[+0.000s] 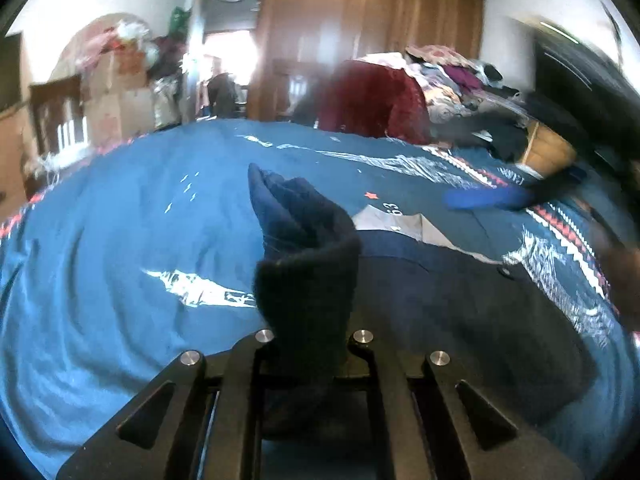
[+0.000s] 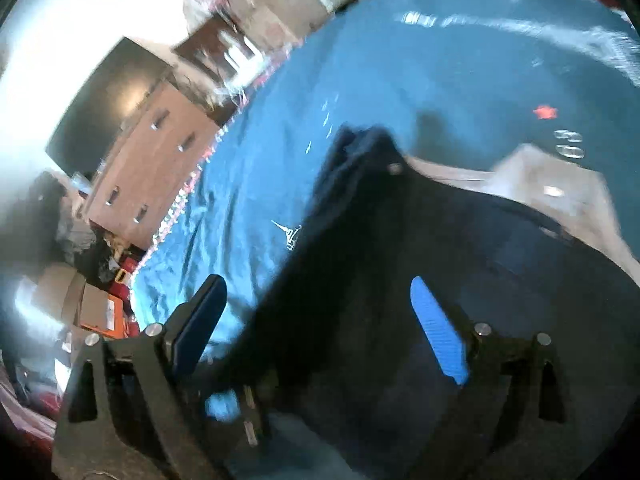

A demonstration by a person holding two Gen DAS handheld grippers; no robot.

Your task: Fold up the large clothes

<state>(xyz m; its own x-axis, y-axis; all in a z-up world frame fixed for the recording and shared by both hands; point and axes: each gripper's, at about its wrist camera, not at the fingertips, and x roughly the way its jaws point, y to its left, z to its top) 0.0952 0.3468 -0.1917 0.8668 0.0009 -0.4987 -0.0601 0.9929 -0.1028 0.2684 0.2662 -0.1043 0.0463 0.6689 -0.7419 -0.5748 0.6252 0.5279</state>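
Dark navy garment (image 1: pixel 460 292) lies spread on a bed covered by a blue bedspread (image 1: pixel 120 220) printed with white figures, a red star and a patterned border. Its pale grey lining (image 1: pixel 396 222) shows where the upper edge is turned back, and a dark button sits near its right side.

In the left wrist view, the left claw (image 1: pixel 308 340) is clenched on a bunched fold of the garment, which rises upright from between the two fingers and tapers to a point above the bedspread. The fingertips themselves are hidden by the cloth.

In the right wrist view, which is blurred and tilted, the right claw (image 2: pixel 320 320) is released: its blue finger pads (image 2: pixel 438 330) stand well apart, one on each side, with the garment below and between them. A raised ridge of the dark cloth runs up from the claw toward a peak over the bedspread. I cannot tell whether either pad touches the fabric.

Beyond the bed stand a wooden wardrobe (image 1: pixel 372 28), a heap of mixed clothes (image 1: pixel 452 80) with a dark red piece beside it, and cardboard boxes (image 1: pixel 116 84).
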